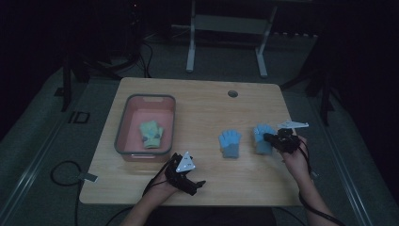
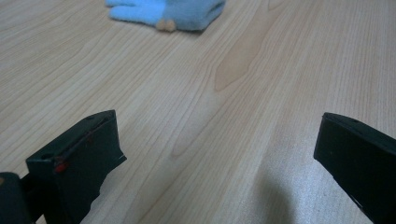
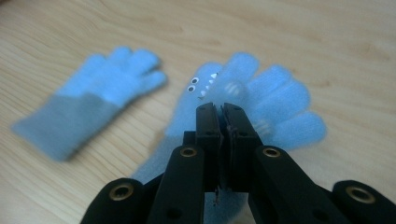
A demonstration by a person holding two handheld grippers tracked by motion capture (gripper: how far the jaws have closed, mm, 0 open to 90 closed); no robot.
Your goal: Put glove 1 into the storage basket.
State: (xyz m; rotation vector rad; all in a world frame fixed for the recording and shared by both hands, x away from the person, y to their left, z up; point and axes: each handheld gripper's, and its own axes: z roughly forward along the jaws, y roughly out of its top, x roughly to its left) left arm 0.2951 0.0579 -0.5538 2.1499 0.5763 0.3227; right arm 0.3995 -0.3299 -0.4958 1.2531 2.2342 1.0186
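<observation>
Two blue gloves with grey cuffs lie on the wooden table (image 1: 202, 108). My right gripper (image 1: 270, 138) (image 3: 222, 109) is shut on the right-hand blue glove (image 1: 261, 136) (image 3: 275, 102), which has a small face printed on it; the jaws pinch its fabric near the palm. The other blue glove (image 1: 230, 143) (image 3: 98, 100) lies flat just to the left of it. My left gripper (image 1: 195, 186) (image 2: 215, 140) rests near the table's front edge with its jaws wide open over bare wood. A blue glove (image 2: 173, 11) lies well beyond its jaws.
A grey-rimmed pink bin (image 1: 123, 122) stands on the left of the table with a yellow-green glove (image 1: 151, 133) inside. A round cable hole (image 1: 232, 93) sits near the far edge. Cables trail from both grippers off the front edge.
</observation>
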